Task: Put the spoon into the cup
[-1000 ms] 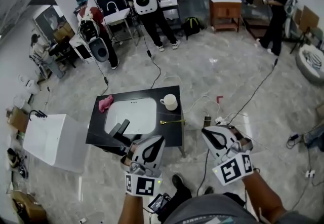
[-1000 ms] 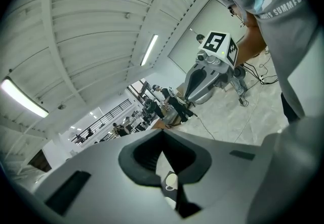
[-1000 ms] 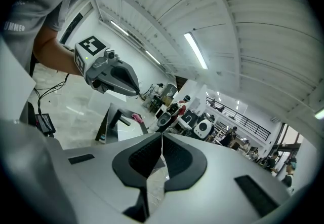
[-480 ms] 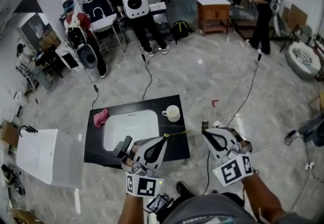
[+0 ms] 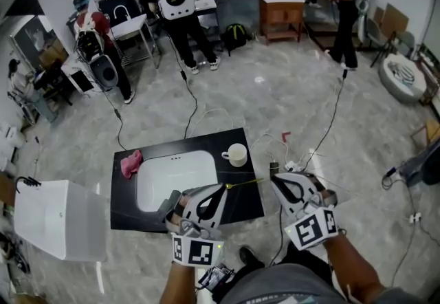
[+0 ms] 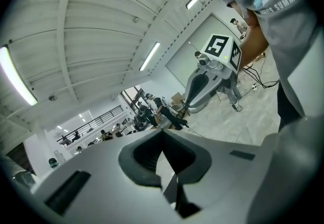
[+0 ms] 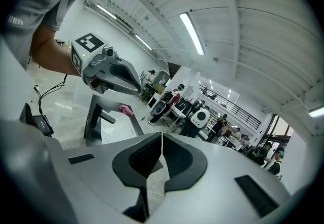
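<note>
In the head view, a gold spoon (image 5: 245, 182) lies on the black counter (image 5: 237, 208) to the right of the white sink (image 5: 175, 175). It sits just in front of the white cup (image 5: 236, 154) and apart from it. The left gripper (image 5: 218, 192) hangs with its tip close to the spoon's near end, and the right gripper (image 5: 278, 182) is off the counter's right edge.

In the left gripper view, the jaws meet with nothing between them.

In the right gripper view, the jaws are also together and empty. Beyond them are the counter and a pink cloth (image 7: 126, 110).

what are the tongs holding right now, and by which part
Nothing: both the left tongs and right tongs are shut and empty; the spoon lies on the counter.
</note>
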Tool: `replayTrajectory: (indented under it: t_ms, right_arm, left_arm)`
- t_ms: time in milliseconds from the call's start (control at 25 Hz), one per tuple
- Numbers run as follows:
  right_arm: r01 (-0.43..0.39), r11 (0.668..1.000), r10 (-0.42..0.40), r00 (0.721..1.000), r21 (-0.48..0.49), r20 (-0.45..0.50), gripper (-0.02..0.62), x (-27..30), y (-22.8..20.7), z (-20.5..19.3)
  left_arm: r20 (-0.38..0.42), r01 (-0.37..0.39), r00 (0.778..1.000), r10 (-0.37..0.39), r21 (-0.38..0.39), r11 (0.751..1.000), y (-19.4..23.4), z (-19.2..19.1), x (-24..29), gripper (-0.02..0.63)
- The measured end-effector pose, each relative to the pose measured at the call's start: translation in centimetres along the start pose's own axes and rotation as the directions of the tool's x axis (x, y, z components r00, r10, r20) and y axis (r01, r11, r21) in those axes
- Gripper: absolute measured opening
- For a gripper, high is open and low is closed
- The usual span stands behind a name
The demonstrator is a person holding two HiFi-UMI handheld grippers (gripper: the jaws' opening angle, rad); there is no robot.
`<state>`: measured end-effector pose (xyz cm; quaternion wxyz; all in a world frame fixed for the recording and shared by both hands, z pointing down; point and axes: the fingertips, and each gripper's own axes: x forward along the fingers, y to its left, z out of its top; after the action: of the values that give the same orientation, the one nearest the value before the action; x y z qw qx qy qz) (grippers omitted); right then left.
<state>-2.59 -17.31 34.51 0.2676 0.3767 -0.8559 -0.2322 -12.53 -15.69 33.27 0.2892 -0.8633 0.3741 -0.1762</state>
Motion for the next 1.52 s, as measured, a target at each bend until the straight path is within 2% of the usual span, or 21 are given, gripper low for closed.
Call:
replayTrajectory:
  t_ms: [200,600,1320,1520]
  right_arm:
    - [-0.022,1.0,0.022,1.0,0.012,-0.012,0.032,1.9,0.4,-1.7]
    - [-0.12,0.992,0.12,0.993,0.04,-0.019,0.032,4.8,1.5,-7.2]
    - [-0.284,0.956,0.288,0.956,0.079,-0.052,0.034,10.3,6.2,-16.2]
    - [-0.31,0.947,0.317,0.945,0.081,-0.08,0.034,11.9,8.1,-18.8]
  left_arm:
    - [-0.013,0.003,1.0,-0.003,-0.021,1.0,-0.3,-1.6,0.7,0.002]
    - [-0.094,-0.012,0.996,0.006,-0.061,0.998,-2.9,-5.1,3.5,0.002]
    - [-0.21,-0.033,0.978,0.009,-0.111,0.993,-6.0,-12.2,7.1,0.002]
    - [-0.214,-0.035,0.977,0.005,-0.136,0.99,-7.1,-14.4,7.4,0.002]
